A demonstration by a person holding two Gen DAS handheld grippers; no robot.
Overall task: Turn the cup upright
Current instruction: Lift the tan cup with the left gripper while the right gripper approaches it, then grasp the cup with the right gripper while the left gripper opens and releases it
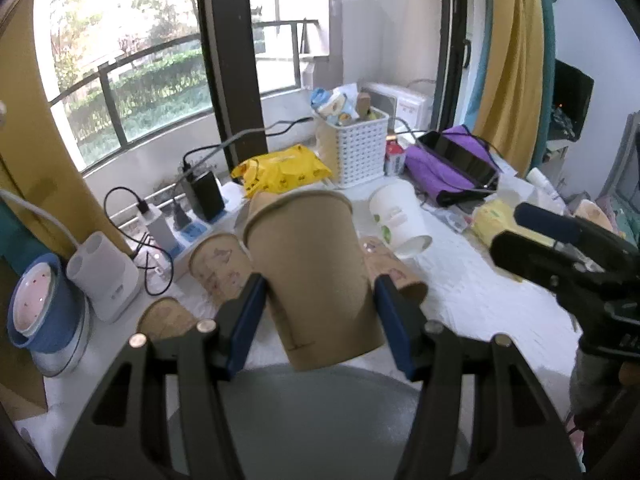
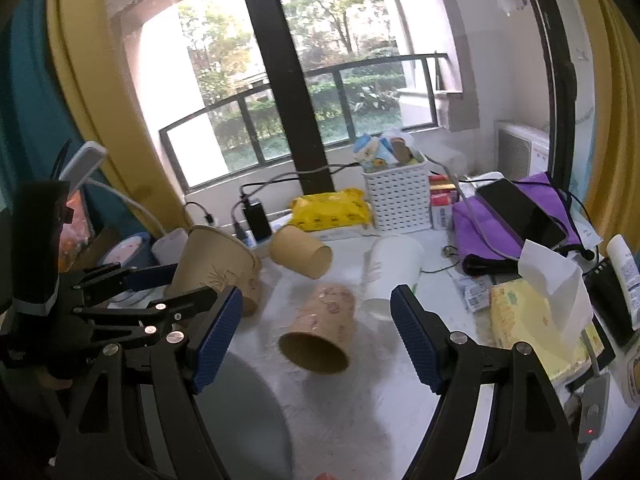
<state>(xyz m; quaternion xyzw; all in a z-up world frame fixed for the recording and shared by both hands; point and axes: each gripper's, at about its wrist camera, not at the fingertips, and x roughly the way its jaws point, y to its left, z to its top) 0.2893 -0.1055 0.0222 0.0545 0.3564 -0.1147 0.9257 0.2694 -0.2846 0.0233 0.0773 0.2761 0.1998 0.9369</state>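
Observation:
My left gripper (image 1: 320, 300) is shut on a plain brown paper cup (image 1: 312, 272), held above the table with its wide mouth tilted up and away. In the right wrist view the same cup (image 2: 216, 264) sits in the left gripper (image 2: 180, 284) at the left. My right gripper (image 2: 316, 328) is open and empty, above a patterned brown cup (image 2: 320, 332) lying on its side with its mouth toward me. A plain brown cup (image 2: 300, 256) and a white cup (image 2: 388, 272) also lie on their sides behind it.
A white table (image 2: 360, 420) holds a white basket (image 2: 396, 200), yellow packet (image 2: 328, 208), purple bag with phone (image 2: 516, 216), tissue pack (image 2: 540, 316), power strip and chargers (image 1: 192, 208). A grey round plate (image 1: 312, 420) lies at the near edge. A blue bowl (image 1: 40, 300) stands left.

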